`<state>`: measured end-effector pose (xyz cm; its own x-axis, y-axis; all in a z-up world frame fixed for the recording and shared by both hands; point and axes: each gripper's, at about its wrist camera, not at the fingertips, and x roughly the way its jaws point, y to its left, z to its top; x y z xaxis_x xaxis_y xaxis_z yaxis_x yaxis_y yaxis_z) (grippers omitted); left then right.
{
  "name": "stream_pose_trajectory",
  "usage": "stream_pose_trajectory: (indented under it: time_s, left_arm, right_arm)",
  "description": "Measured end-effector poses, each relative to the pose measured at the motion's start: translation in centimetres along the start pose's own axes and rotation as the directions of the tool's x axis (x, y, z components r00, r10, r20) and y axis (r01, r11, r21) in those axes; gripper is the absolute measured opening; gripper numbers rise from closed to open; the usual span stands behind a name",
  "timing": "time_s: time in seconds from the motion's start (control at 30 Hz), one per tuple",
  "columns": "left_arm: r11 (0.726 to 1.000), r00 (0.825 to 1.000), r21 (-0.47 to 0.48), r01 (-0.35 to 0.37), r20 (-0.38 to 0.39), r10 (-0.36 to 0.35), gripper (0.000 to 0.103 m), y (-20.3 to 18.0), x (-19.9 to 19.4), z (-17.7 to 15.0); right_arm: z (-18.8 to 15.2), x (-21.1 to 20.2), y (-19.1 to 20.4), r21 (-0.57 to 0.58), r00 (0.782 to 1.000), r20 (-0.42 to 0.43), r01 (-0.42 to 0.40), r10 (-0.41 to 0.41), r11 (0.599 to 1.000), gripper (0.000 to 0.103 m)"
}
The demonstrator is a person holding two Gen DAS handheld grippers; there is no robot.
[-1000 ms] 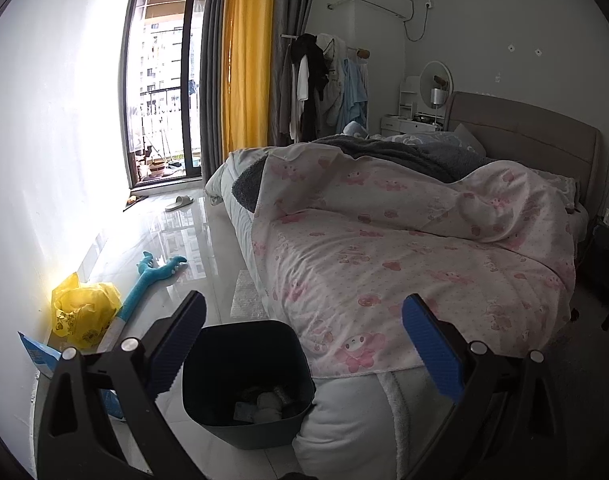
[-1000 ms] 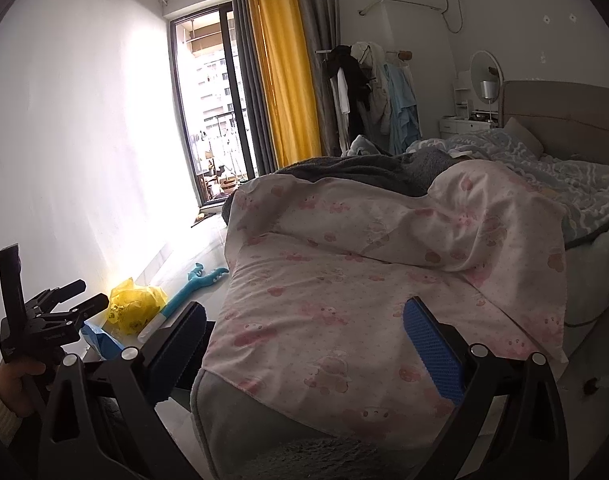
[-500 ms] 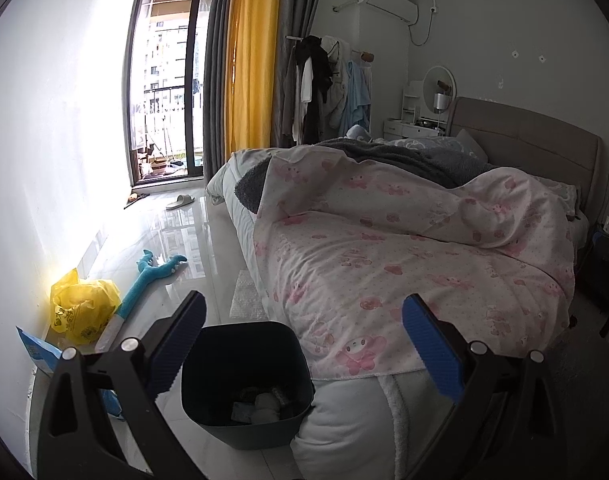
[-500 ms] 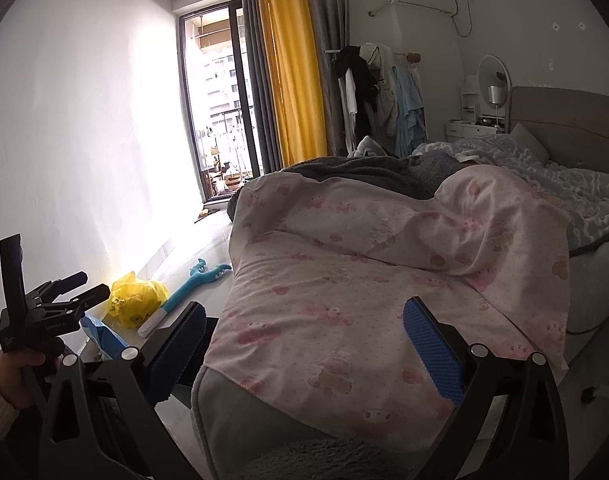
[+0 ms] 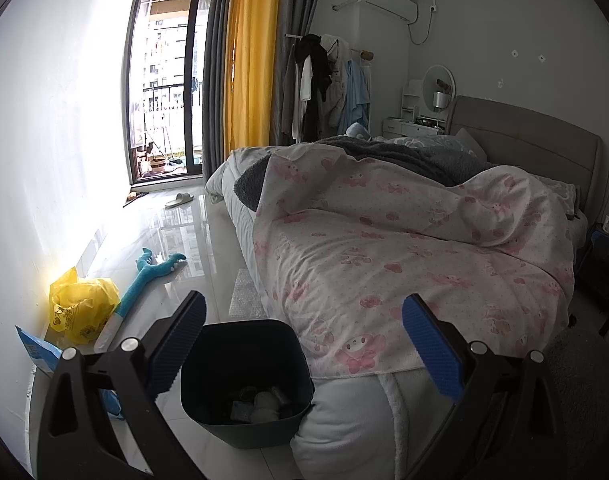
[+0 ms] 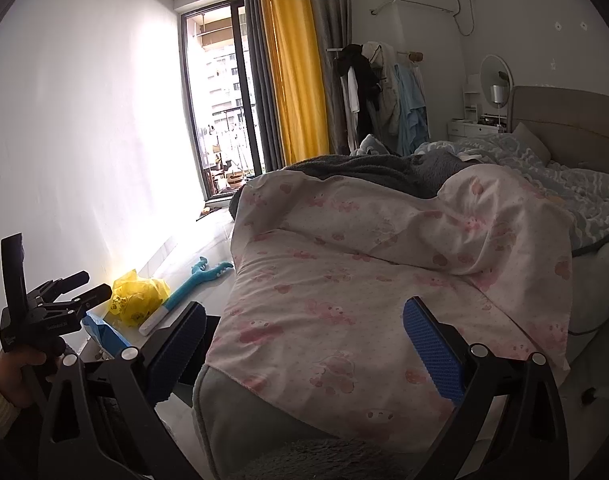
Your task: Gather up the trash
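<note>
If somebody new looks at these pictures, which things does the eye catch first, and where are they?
The pink quilt covers the bed and fills the middle of both views. A yellow curtain hangs beside the bright balcony door at the back. On the floor by the left wall lies a yellow bag, and a dark bin stands at the bed's foot corner.

We see a glossy white tiled floor [image 5: 176, 236] mirroring the window, a matt dark plastic waste bin [image 5: 240, 360], a crinkled yellow plastic bag [image 5: 82, 308] (thin, shiny film), soft pink-printed cotton bedding [image 5: 404, 248], and ribbed blue rubbery gripper pads [image 5: 432, 348].
</note>
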<state>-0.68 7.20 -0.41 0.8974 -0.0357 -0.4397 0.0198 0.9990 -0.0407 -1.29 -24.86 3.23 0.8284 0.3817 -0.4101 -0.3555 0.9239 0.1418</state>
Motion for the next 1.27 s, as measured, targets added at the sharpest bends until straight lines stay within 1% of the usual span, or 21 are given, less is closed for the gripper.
stream_pose_trajectory:
  time_s: [1.03,1.27]
  left_arm:
    - [1.0,1.0,-0.003,0.0,-0.002,0.0,0.1,0.03,0.03,-0.01]
    - [1.0,1.0,-0.004,-0.009,-0.002,0.009,0.1,0.04,0.07,-0.09]
  right_arm:
    - [0.03,-0.03,0.08,0.0,1.0,0.0,0.001,-0.001,1.0,0.1]
    - [0.04,-0.02,0.09,0.0,1.0,0.0,0.001,-0.001,1.0,0.1]
